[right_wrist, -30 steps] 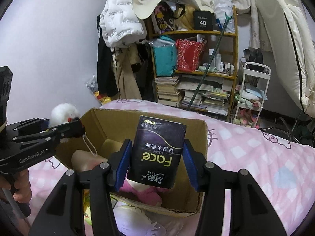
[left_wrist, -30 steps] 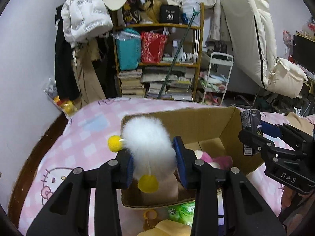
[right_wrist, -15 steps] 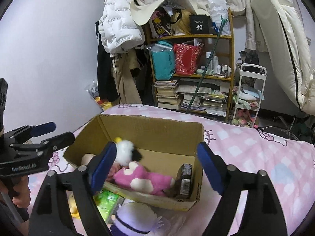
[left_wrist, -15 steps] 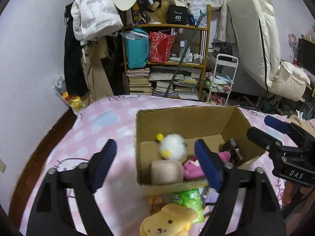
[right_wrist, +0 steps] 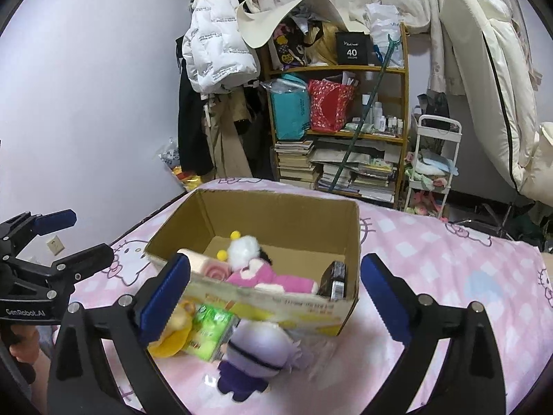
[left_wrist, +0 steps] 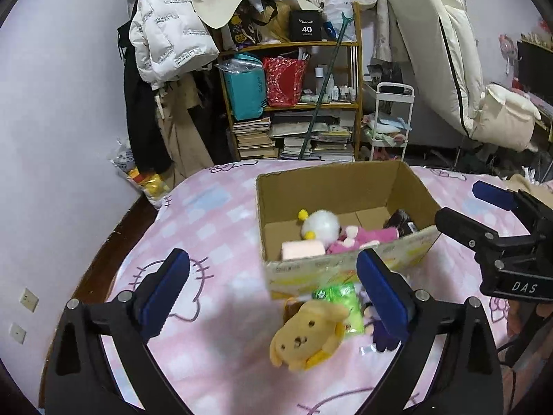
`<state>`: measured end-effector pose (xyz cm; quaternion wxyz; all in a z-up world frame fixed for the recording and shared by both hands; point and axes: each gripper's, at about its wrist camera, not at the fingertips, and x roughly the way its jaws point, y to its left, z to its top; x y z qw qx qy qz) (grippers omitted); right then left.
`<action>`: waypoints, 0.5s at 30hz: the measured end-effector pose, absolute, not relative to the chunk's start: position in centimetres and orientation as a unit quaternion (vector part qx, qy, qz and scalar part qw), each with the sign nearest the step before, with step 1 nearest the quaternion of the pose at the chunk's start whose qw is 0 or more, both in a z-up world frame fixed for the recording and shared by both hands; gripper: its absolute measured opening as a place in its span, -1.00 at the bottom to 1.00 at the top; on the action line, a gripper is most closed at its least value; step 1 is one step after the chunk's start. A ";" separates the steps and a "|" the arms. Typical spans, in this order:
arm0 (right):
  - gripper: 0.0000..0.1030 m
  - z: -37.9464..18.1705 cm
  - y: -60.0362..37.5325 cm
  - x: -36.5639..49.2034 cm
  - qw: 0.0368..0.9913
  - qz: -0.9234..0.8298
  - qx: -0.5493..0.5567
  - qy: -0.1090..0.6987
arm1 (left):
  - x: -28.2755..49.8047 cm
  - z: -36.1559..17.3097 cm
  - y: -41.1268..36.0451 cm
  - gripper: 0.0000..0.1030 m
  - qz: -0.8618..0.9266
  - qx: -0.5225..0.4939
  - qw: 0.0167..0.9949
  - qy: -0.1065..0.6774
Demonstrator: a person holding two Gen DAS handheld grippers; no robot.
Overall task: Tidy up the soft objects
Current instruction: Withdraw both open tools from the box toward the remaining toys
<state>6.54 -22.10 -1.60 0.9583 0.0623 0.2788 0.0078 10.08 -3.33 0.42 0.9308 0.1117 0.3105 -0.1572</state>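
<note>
An open cardboard box [left_wrist: 331,180] [right_wrist: 276,204] sits on the pink bed. Inside lie a white fluffy toy with yellow pompoms [left_wrist: 319,223] [right_wrist: 243,247], a pink plush [left_wrist: 363,237] [right_wrist: 273,276], a pink roll [left_wrist: 302,249] [right_wrist: 207,266] and a dark tissue pack [left_wrist: 399,223] [right_wrist: 335,280]. In front of the box lie a yellow dog plush [left_wrist: 307,335] [right_wrist: 172,335], a green packet [left_wrist: 340,302] [right_wrist: 209,330] and a purple plush [right_wrist: 262,352] [left_wrist: 378,332]. My left gripper [left_wrist: 273,294] is open and empty above the yellow plush. My right gripper [right_wrist: 276,297] is open and empty above the purple plush.
The bed has a pink Hello Kitty sheet [left_wrist: 207,228]. Beyond it stand a cluttered wooden shelf [left_wrist: 297,103], a white trolley [left_wrist: 390,117], hanging coats [left_wrist: 166,34] and a leaning cream mattress [left_wrist: 435,52]. The wall is close on the left.
Both grippers opened and dropped their loads into the box: the white fluffy toy from the left, the dark tissue pack from the right. Both then pulled back and up from the box.
</note>
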 end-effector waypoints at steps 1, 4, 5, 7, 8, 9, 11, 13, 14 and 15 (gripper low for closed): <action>1.00 -1.6 -22.0 6.4 0.958 0.008 0.064 0.279 | 9.8 0.4 -3.3 0.87 -0.157 0.111 0.930 0.312; 1.00 -1.7 -21.8 5.9 0.956 0.010 0.067 0.286 | 9.0 0.2 -2.8 0.87 -0.161 0.105 0.927 0.323; 1.00 -1.8 -21.7 5.8 0.955 0.010 0.068 0.288 | 8.8 0.1 -2.7 0.87 -0.161 0.105 0.926 0.325; 1.00 -2.1 -21.6 5.4 0.953 0.011 0.070 0.294 | 8.4 -0.2 -2.6 0.87 -0.163 0.107 0.924 0.329; 1.00 -2.2 -21.5 5.3 0.952 0.011 0.070 0.297 | 8.4 -0.2 -2.7 0.87 -0.163 0.109 0.923 0.332; 1.00 -2.5 -21.5 5.2 0.951 0.010 0.070 0.300 | 8.2 -0.4 -2.8 0.87 -0.164 0.113 0.921 0.334; 1.00 -2.8 -21.4 5.1 0.950 0.011 0.068 0.305 | 8.1 -0.6 -3.0 0.87 -0.163 0.119 0.920 0.335; 1.00 -3.1 -21.2 5.2 0.948 0.011 0.067 0.312 | 8.0 -1.0 -3.2 0.87 -0.165 0.123 0.918 0.339; 1.00 -3.3 -21.2 5.2 0.947 0.011 0.067 0.314 | 8.0 -1.1 -3.3 0.87 -0.166 0.124 0.917 0.342; 1.00 -3.5 -21.2 5.3 0.946 0.011 0.068 0.317 | 8.1 -1.3 -3.3 0.87 -0.168 0.124 0.915 0.345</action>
